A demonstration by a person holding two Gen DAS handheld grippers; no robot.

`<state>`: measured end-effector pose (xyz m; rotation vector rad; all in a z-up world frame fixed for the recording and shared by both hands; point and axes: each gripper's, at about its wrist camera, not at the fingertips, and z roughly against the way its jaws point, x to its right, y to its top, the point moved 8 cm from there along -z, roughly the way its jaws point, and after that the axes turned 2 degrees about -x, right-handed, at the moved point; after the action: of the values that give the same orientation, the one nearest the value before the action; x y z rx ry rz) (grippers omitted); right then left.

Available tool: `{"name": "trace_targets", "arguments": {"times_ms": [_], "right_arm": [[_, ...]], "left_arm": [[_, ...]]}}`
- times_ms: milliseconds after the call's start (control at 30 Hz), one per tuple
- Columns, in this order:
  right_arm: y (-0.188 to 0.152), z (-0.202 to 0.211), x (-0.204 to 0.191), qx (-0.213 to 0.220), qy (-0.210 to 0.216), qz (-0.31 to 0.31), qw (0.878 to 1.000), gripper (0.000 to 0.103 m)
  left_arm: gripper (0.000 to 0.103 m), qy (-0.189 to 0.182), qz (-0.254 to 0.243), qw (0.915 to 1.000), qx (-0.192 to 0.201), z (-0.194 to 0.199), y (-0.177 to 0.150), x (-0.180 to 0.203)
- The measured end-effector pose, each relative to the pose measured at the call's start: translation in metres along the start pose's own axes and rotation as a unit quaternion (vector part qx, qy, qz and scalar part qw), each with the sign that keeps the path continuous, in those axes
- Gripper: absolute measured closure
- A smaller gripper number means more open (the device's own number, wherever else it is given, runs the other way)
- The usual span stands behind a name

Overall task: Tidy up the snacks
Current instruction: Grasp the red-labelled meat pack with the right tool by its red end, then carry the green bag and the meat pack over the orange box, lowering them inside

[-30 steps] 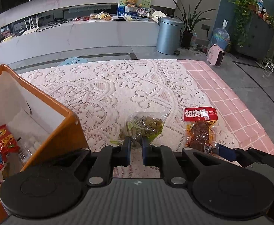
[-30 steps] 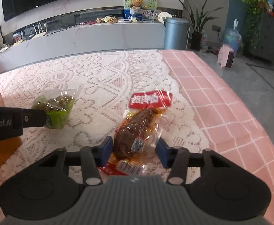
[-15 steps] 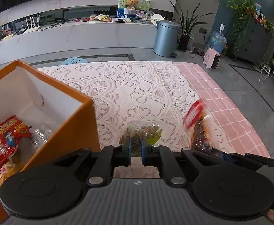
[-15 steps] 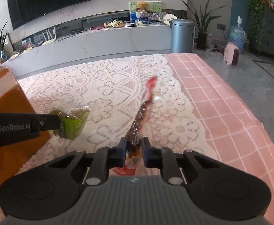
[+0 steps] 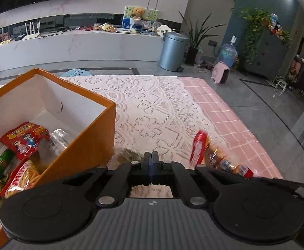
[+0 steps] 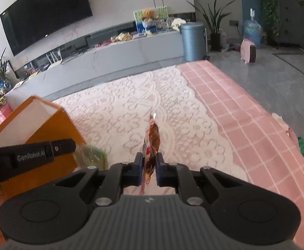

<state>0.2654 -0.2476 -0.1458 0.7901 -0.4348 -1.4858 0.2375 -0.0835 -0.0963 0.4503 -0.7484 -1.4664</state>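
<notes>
My left gripper (image 5: 151, 156) is shut on a clear bag of green snacks (image 5: 129, 154), which shows only partly behind the fingers. In the right wrist view that green bag (image 6: 92, 155) hangs at the left gripper's (image 6: 70, 144) tip, just beside the orange box (image 6: 47, 112). My right gripper (image 6: 148, 160) is shut on a red-topped packet of brown meat (image 6: 153, 135), held edge-on above the lace cloth. The same meat packet (image 5: 199, 148) appears lifted at the right in the left wrist view. The orange box (image 5: 102, 102) stands open at the left.
Inside the box lie a red snack bag (image 5: 25, 139), a clear bottle (image 5: 58, 139), a green can (image 5: 2, 162) and a fries packet (image 5: 25, 177). White lace (image 5: 152, 108) covers a pink checked cloth (image 5: 224, 112). The table's edge runs along the right; something green (image 6: 303, 148) lies there.
The right jaws closed on the meat packet and lifted it off the cloth, turning it edge-on. Both grippers rose and moved left toward the orange box, the left one carrying the green bag.
</notes>
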Motion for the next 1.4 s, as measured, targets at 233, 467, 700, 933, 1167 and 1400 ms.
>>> {"name": "trace_targets", "arguments": {"times_ms": [233,467,700,933,1167,1400], "right_arm": [[-0.023,0.021,0.002,-0.026,0.007,-0.036,0.999,0.096],[-0.025,0.025,0.003,-0.028,0.015,-0.047,0.998,0.096],[-0.016,0.023,0.002,-0.008,0.082,-0.091,0.992,0.097],[-0.016,-0.001,0.008,-0.010,0.100,-0.132,0.986,0.098],[-0.007,-0.014,0.004,-0.008,0.109,-0.113,0.988,0.077],[-0.006,-0.031,0.005,-0.033,0.113,-0.120,0.986,0.070]], "left_arm": [[0.103,-0.030,-0.003,0.9994,-0.018,0.016,-0.024,-0.013],[0.093,-0.022,0.001,0.9993,-0.032,0.009,-0.044,-0.024],[0.051,0.010,0.002,0.9998,-0.019,0.000,-0.046,-0.036],[0.048,0.045,-0.033,0.9984,-0.007,-0.018,-0.047,-0.037],[0.048,0.079,-0.093,0.9925,-0.004,-0.035,-0.050,-0.026],[0.048,0.143,-0.167,0.9756,-0.008,-0.052,-0.057,-0.018]]}}
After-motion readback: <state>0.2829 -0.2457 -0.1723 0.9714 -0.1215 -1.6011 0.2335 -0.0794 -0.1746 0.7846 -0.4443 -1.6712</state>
